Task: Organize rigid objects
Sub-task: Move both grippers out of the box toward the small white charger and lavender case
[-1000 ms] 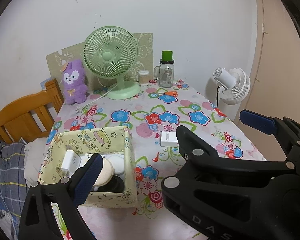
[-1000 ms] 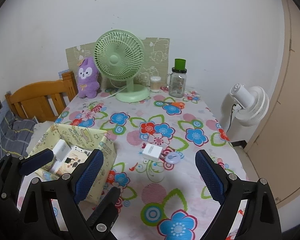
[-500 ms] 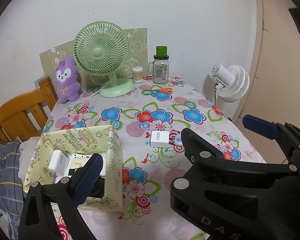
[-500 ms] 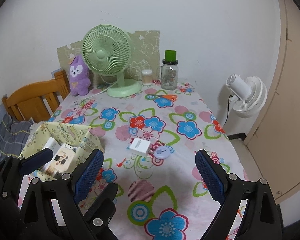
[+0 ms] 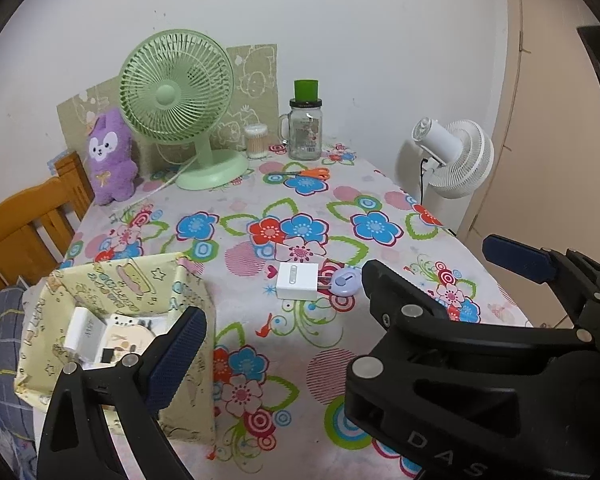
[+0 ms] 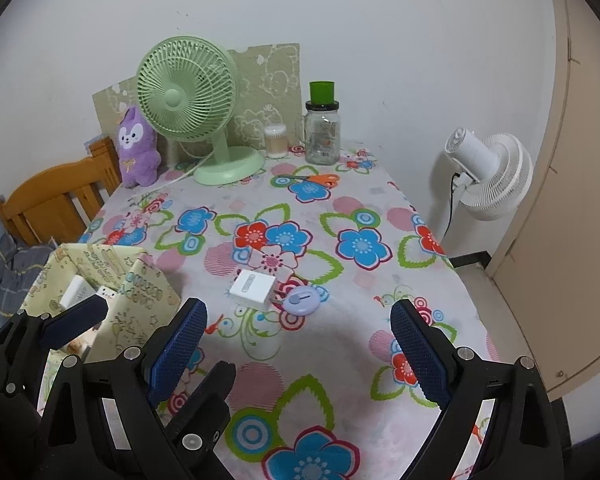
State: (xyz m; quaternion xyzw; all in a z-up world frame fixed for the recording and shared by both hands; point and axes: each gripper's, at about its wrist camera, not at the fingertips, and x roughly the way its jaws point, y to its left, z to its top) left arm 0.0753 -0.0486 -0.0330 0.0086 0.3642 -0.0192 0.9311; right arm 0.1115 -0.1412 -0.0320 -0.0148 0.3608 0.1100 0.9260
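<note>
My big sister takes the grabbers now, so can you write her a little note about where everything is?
Right gripper: open, empty, hovering over the table.
Left gripper: open, empty, beside the yellow box.
Done: a white adapter and some small items already lie in the box.
Left: the white charger and the purple round gadget touching it still sit mid-table. The orange scissors lie near the green fan.

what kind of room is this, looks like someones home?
Most likely a home, perhaps a bedroom or small living space. A floral tablecloth covers the table, with a purple plush toy and a green desk fan against the wall, and a wooden chair beside checked bedding.
</note>
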